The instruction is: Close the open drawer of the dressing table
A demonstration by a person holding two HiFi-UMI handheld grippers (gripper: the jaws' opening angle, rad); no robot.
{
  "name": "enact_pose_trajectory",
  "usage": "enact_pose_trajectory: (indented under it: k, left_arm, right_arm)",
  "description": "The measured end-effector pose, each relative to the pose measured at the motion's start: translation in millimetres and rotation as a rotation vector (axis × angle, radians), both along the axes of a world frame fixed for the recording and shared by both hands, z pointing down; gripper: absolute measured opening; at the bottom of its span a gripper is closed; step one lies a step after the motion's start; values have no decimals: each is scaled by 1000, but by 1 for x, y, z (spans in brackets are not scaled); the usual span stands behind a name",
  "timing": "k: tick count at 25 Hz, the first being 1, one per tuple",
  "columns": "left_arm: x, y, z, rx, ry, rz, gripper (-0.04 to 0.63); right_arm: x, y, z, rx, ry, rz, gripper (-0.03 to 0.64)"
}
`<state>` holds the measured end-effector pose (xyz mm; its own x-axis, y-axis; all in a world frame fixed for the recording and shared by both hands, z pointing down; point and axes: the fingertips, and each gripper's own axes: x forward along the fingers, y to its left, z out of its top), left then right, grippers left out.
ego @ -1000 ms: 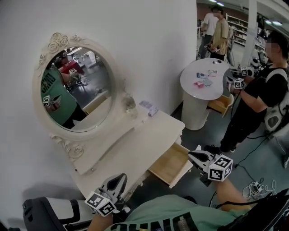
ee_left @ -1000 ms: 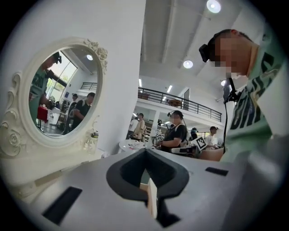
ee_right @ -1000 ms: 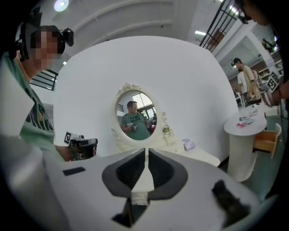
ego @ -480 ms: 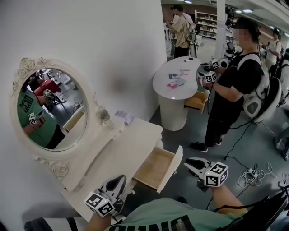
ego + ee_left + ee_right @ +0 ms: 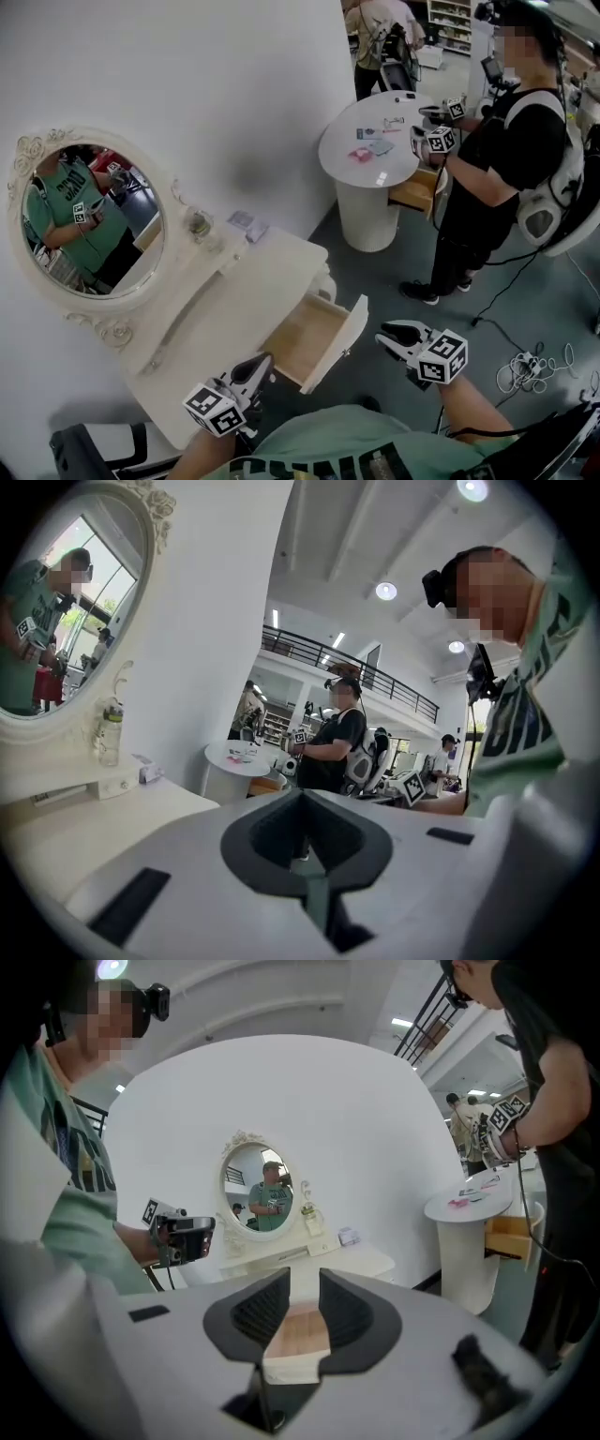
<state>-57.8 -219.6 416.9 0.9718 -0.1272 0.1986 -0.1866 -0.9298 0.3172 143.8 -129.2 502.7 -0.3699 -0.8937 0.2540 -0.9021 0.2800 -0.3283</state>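
**A:** Closest in, my left hand-held gripper (image 5: 260,366) has its jaws together and hangs by the tabletop (image 5: 234,300) edge. My right hand-held gripper (image 5: 386,336) has just been opening its jaws. There's nothing between them, and it sits just beside the drawer (image 5: 309,339).

**B:** That drawer's well out. What's the plan?

**A:** I reckon I should meet the front panel (image 5: 345,330) square at its middle and push straight in, so it doesn't skew.

**B:** Count?

**A:** Two grippers, one open drawer, one mirror (image 5: 84,220) and one bottle (image 5: 198,225). Farther off there's one round tabletop (image 5: 375,150) with a second drawer (image 5: 412,190) open.
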Motion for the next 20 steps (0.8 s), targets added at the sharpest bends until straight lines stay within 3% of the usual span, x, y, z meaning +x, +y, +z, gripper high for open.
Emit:
enact_pose_trajectory:
  k: [7,13,20]
  left_arm:
    - [-2,-18,29,-13,-61,90,8]
    - [-22,-38,54,-38,-95,162,8]
    - [-24,-49,82,-81,-104,135,8]
  right_arm:
    - [-35,-38,36,-38,44,-9,100]
    - [-80,-49,94,-155,16,44,118]
    - [-60,-42,146,-263,119,67,141]
